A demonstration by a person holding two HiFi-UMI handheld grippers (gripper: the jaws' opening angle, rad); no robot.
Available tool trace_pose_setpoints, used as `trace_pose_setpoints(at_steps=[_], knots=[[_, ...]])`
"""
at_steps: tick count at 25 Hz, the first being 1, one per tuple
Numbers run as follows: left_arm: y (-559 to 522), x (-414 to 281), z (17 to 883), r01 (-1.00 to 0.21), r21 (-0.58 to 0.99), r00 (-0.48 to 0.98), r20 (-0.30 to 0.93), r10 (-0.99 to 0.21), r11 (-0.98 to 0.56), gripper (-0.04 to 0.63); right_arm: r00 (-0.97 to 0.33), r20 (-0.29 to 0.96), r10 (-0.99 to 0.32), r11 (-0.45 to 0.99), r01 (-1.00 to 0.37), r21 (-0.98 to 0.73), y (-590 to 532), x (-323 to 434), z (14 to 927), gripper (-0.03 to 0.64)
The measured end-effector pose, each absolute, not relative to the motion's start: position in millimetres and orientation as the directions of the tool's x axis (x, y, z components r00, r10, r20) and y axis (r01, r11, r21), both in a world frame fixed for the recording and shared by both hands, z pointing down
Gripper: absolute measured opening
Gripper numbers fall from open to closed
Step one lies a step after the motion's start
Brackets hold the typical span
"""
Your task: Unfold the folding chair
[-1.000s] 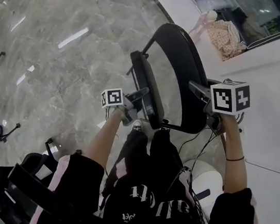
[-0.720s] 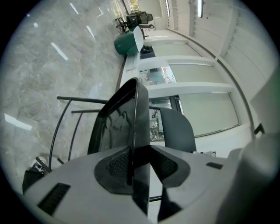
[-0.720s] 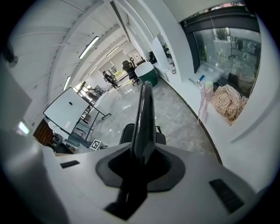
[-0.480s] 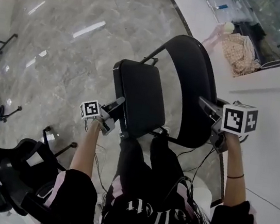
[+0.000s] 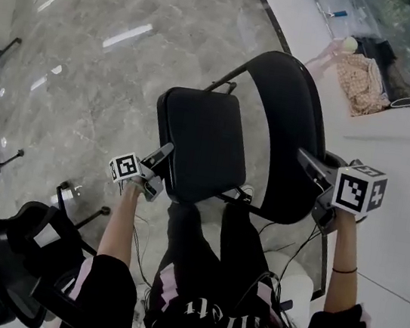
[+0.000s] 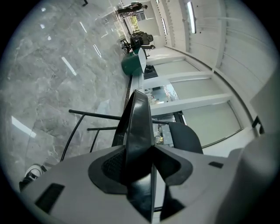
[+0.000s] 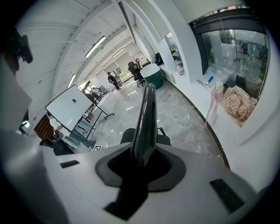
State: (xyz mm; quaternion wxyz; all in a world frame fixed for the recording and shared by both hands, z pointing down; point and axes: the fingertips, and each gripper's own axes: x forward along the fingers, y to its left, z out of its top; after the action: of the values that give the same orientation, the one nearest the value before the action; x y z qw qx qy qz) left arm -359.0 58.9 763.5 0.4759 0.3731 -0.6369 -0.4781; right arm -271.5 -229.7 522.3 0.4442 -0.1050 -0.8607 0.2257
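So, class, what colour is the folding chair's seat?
Black; the seat shows best in the head view.

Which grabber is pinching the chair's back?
The right gripper, clamped on the backrest edge. The left gripper has just been opening its jaws around the seat edge.

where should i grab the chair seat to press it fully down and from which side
Likely best: take the seat by its thin near-left edge, from the person's left; that rim stands free, far from the backrest.
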Motion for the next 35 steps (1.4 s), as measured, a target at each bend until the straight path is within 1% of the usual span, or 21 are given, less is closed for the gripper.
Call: trace_pose_setpoints(at_steps=[3,5,9,13,20,22,25,30,33,34,35], knots=[[91,-369,773,-0.010,0.983,-0.292,0.171,-0.941,0.181,0.172,-0.614,0.707,0.352,0.882,-0.035,-0.469,-203,-277,526,0.081],[107,-373,782,0.009,0.989,-0.305,0.142,-0.942,0.146,0.173,-0.631,0.698,0.338,0.883,-0.045,-0.468,-200,-280,533,0.081],[128,-381,809,0.036,0.992,-0.300,0.126,-0.946,0.121,0.176,-0.632,0.699,0.335,0.888,-0.036,-0.458,-196,-285,547,0.081],[146,-382,834,0.059,0.994,-0.314,0.102,-0.944,0.088,0.179,-0.612,0.738,0.284,0.925,-0.027,-0.379,-200,-285,567,0.087],[172,-386,857,0.045,0.993,-0.351,0.122,-0.928,0.114,0.189,-0.578,0.782,0.233,0.951,-0.031,-0.307,-204,-283,588,0.107],[180,-389,867,0.027,0.988,-0.377,0.149,-0.914,0.150,0.195,-0.569,0.791,0.227,0.955,-0.028,-0.294,-203,-284,591,0.114],[200,-393,893,-0.019,0.959,-0.415,0.251,-0.874,0.284,0.209,-0.555,0.801,0.223,0.958,-0.027,-0.286,-200,-285,599,0.124],[227,-397,917,-0.032,0.933,-0.477,0.302,-0.826,0.360,0.219,-0.538,0.810,0.234,0.961,-0.001,-0.278,-184,-289,607,0.132],[254,-394,938,-0.034,0.879,-0.505,0.396,-0.767,0.476,0.222,-0.533,0.810,0.243,0.958,0.003,-0.285,-172,-291,620,0.132],[261,-392,945,-0.047,0.852,-0.479,0.439,-0.760,0.522,0.215,-0.527,0.813,0.249,0.957,0.003,-0.292,-166,-292,628,0.132],[264,-388,951,-0.087,0.826,-0.423,0.475,-0.771,0.557,0.155,-0.517,0.817,0.256,0.955,0.002,-0.298,-161,-292,636,0.132]])
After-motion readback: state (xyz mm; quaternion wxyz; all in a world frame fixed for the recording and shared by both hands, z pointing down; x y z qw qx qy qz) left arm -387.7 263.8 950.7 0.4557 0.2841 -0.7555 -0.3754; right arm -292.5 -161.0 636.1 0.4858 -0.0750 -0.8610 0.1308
